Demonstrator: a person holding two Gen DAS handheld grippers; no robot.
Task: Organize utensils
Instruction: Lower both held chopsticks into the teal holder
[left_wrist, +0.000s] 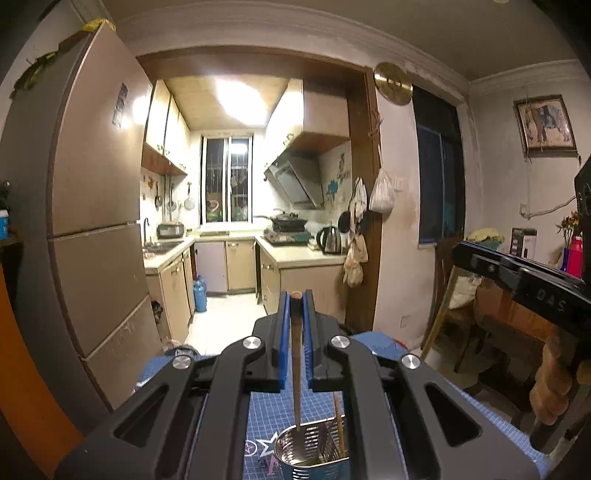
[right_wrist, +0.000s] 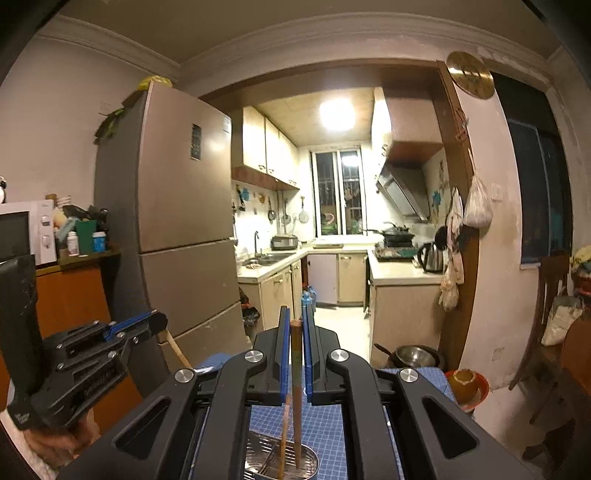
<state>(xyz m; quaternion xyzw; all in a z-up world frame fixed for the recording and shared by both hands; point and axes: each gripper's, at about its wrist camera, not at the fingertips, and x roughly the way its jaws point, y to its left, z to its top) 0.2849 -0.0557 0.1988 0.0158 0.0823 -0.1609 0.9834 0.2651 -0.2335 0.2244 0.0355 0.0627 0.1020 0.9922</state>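
My left gripper (left_wrist: 296, 299) is shut on a brown wooden chopstick (left_wrist: 295, 362) that hangs down from its blue pads. The tip reaches the rim of a perforated metal utensil holder (left_wrist: 314, 454), where another chopstick (left_wrist: 340, 428) leans. My right gripper (right_wrist: 295, 314) is shut on a second chopstick (right_wrist: 296, 369), whose tip points into the same holder (right_wrist: 310, 456) beside a leaning chopstick (right_wrist: 283, 439). Each view shows the other gripper at its side: the right gripper (left_wrist: 461, 253) held by a hand, and the left gripper (right_wrist: 155, 319) with its chopstick (right_wrist: 177, 350).
The holder stands on a blue grid mat (left_wrist: 258, 424). Ahead is a tall fridge (right_wrist: 177, 221) and a kitchen doorway. An orange bowl (right_wrist: 467, 386) sits at the mat's right edge, a metal pot (right_wrist: 415, 356) beyond it. A wooden chair (right_wrist: 546, 314) stands at the right.
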